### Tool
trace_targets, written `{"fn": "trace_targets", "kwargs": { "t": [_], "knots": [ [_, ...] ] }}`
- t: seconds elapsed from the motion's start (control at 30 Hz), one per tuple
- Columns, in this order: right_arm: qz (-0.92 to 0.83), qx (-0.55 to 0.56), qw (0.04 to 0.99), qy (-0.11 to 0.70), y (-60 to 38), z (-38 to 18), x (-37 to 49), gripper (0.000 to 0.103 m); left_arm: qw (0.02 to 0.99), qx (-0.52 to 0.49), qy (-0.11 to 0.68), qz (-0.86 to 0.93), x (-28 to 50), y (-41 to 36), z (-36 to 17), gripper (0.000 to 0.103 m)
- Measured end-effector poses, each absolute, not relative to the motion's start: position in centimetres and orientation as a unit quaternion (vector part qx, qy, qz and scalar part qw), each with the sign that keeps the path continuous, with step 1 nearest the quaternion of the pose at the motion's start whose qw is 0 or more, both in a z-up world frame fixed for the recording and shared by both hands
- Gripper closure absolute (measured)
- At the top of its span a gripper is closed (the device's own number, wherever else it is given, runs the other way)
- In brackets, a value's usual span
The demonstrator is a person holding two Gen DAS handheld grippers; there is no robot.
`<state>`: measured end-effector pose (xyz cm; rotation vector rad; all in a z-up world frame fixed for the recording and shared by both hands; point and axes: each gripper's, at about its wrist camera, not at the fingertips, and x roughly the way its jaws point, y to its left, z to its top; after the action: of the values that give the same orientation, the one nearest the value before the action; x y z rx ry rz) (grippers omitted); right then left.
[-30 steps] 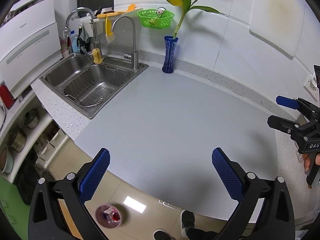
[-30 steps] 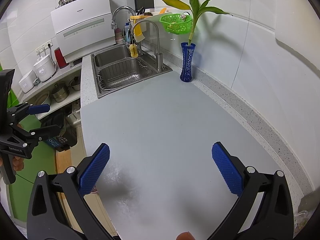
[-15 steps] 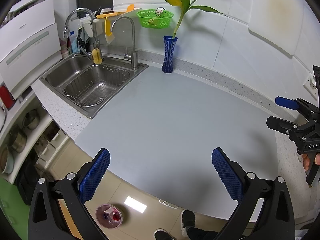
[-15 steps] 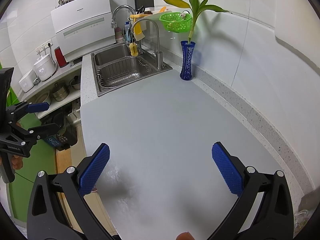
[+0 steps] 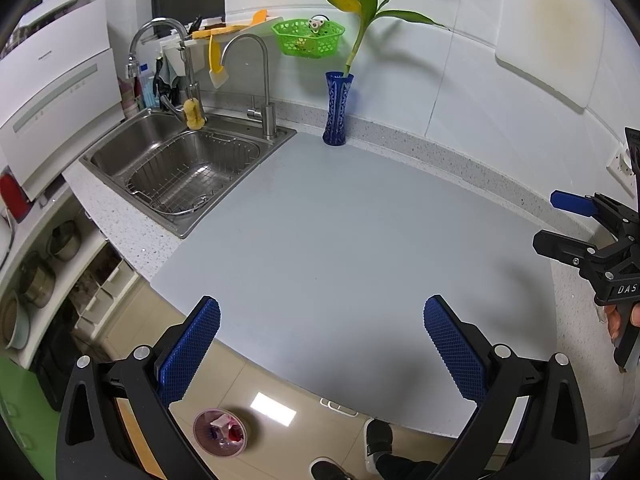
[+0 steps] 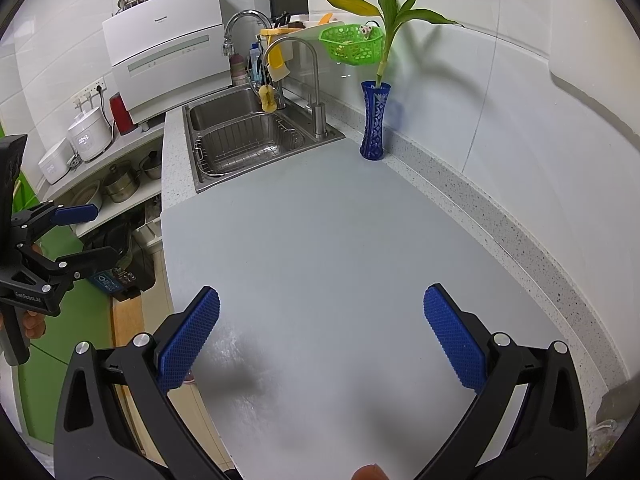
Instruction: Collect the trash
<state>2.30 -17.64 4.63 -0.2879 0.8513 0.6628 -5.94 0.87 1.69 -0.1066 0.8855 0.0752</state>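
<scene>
Barely anything has shifted: left hand-held gripper (image 5: 322, 344) and right hand-held gripper (image 6: 320, 338) hover wide open and empty over the counter (image 5: 360, 220); no trash lies ahead, so searching comes next.

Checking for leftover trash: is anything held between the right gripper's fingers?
No, the right gripper is open, with only bare grey countertop between its fingers.

A small round bin (image 5: 219, 432) lined with a pinkish bag is seen on the floor, with crumpled white and red trash (image 5: 229, 429) inside.
</scene>
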Motion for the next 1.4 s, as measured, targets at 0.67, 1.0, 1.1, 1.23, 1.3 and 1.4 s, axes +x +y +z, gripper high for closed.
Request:
{"fn": "trace_targets", "kwargs": {
  "t": [0.67,1.0,1.1,1.23,1.3,1.4],
  "knots": [
    [0.316,-0.137,0.848,0.404,-17.80,4.45,2.27,0.003,0.902,-0.048,0.428,0.033,-6.41,0.76,1.56,0.005],
    [0.315,-0.136,0.847,0.405,-18.01,4.22,2.34,0.003,0.902,-0.047,0.427,0.033,-6.40,0.77,1.57,0.005],
    [0.315,-0.136,0.847,0.406,-18.01,4.20,2.40,0.003,0.902,-0.047,0.428,0.033,-6.41,0.78,1.57,0.005],
    [0.314,-0.136,0.847,0.407,-18.20,4.02,2.48,0.003,0.902,-0.047,0.427,0.033,-6.46,0.84,1.60,0.005],
    [0.314,-0.135,0.847,0.408,-18.35,3.91,2.62,0.003,0.902,-0.047,0.427,0.033,-6.45,0.83,1.60,0.005],
    [0.314,-0.135,0.847,0.408,-18.33,3.90,2.73,0.003,0.902,-0.047,0.427,0.033,-6.48,0.85,1.59,0.005]
  ]
}}
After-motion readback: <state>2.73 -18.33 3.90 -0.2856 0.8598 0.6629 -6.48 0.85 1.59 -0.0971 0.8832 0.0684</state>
